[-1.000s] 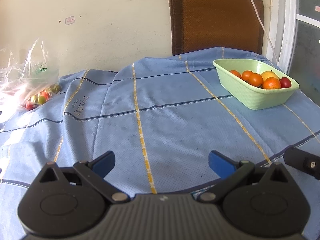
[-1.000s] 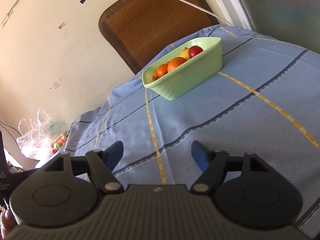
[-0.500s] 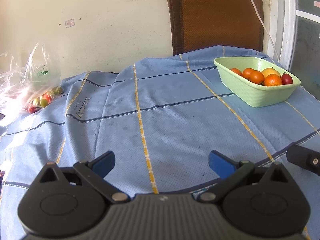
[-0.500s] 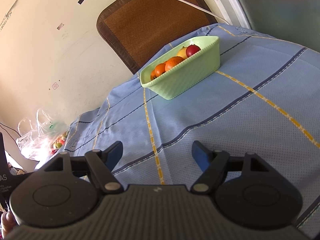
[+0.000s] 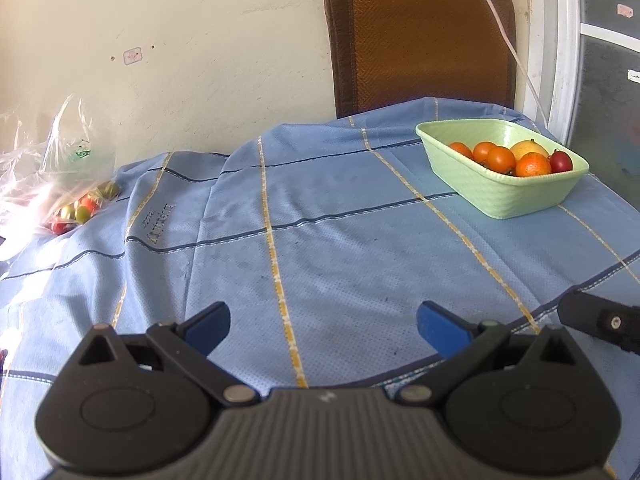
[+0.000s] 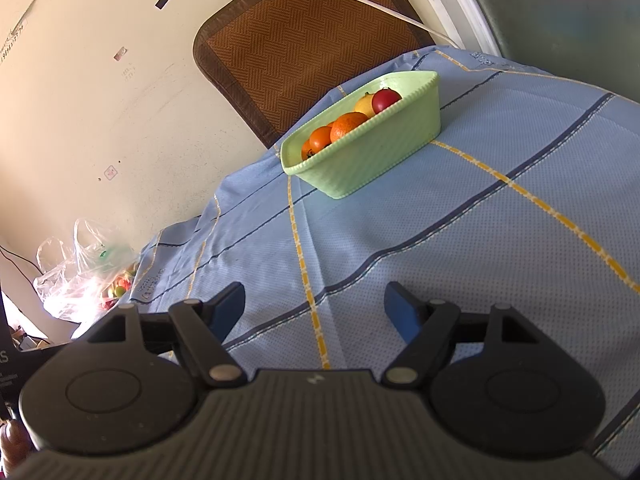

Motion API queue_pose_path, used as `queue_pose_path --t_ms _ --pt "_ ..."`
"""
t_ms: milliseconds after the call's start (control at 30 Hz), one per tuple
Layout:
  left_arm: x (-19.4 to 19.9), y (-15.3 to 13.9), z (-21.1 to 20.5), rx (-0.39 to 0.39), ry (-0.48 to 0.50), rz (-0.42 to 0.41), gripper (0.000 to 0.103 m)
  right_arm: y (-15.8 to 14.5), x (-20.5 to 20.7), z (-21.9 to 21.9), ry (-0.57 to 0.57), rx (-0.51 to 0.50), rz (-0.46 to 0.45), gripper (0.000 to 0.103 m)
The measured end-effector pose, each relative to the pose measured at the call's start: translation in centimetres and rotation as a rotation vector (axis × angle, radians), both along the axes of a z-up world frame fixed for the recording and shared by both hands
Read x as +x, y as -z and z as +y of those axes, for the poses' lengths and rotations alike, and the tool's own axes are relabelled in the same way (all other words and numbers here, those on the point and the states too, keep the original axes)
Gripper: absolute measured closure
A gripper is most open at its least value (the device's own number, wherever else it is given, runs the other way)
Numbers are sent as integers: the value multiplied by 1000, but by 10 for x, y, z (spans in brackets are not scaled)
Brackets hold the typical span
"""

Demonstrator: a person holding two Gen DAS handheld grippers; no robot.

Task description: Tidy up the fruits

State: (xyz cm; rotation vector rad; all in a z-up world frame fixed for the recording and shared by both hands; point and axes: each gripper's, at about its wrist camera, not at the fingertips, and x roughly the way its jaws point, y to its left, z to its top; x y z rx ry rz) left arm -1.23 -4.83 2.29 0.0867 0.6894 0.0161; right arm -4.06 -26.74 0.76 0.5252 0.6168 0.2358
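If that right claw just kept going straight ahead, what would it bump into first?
Probably the blue tablecloth: the open right claw points across bare cloth. The green basket sits farther on, slightly right; depth is uncertain.

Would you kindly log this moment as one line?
left gripper open, empty | right gripper open, empty | green basket holds fruit | plastic bag untouched

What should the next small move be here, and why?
Probably carry the left hand-held gripper toward the plastic bag at the table's left edge. Both it and the right hand-held gripper are open and empty, the green basket already holds fruit, and more fruit sits in that bag.
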Motion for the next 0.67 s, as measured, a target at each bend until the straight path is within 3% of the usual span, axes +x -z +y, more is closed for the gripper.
queue_pose_path --t_ms 433,667 --pt "0 1 -6 11 30 1 0 0 0 0 1 1 1 24" --pt "-4 -2 -11 -15 94 -21 0 -1 -1 0 8 -21 -13 24"
